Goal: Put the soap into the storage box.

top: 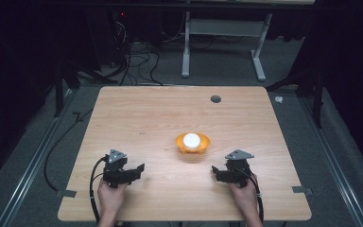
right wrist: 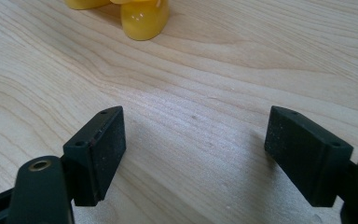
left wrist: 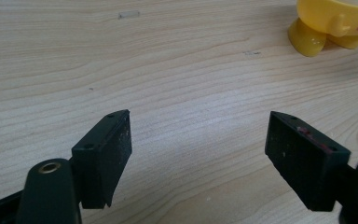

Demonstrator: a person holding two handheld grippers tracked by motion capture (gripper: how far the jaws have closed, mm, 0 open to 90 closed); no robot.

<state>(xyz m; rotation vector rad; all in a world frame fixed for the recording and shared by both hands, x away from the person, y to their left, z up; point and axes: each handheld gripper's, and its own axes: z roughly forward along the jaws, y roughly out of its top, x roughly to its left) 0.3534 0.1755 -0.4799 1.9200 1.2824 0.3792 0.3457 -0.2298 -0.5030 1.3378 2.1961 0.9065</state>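
Left claw [top: 141, 167] sits at seven o'clock on the tabletop [top: 142, 118], jaws spread wide with nothing between them. Right claw [top: 214, 169] mirrors it at five o'clock, jaws just as wide, gripping nothing. Both point inward at the yellow bowl [top: 192, 143], dead centre, well apart from each, a white ball [top: 191, 139] resting inside it.

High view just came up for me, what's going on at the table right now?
A person holds a gripper in each hand, low over the near part of the wooden table. The left gripper and the right gripper both have their jaws wide open and hold nothing. Between and just beyond them stands a small yellow bowl with a white ball in it, untouched.
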